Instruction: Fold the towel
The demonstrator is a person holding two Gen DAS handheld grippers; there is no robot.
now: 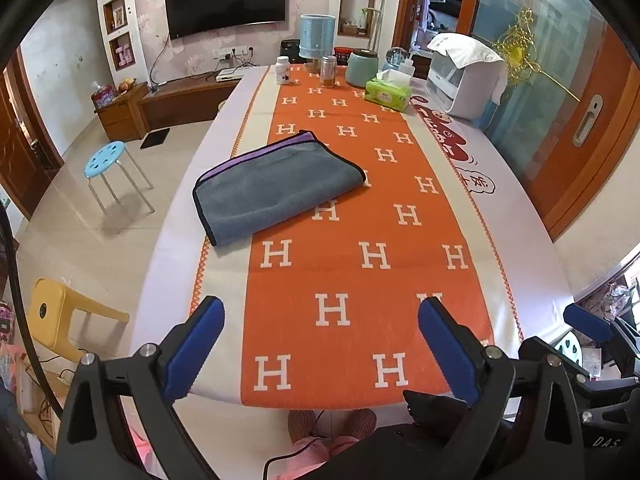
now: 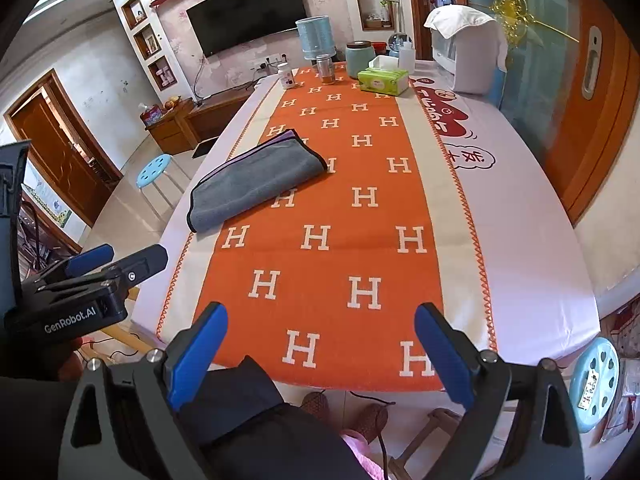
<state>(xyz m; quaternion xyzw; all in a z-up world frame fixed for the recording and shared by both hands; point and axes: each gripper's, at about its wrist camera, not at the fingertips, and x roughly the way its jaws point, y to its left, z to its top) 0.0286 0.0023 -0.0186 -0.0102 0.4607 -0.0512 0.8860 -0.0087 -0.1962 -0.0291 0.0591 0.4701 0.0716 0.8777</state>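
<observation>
A grey towel with a purple underside and black trim lies folded on the orange H-patterned tablecloth, left of the table's middle. It also shows in the right wrist view. My left gripper is open and empty, held back above the table's near edge, well short of the towel. My right gripper is open and empty, also above the near edge. The left gripper's body shows at the left of the right wrist view.
At the table's far end stand a green tissue box, a white bottle, a jar, a teal canister, a blue bin and a white appliance. A blue stool and a yellow stool stand on the left.
</observation>
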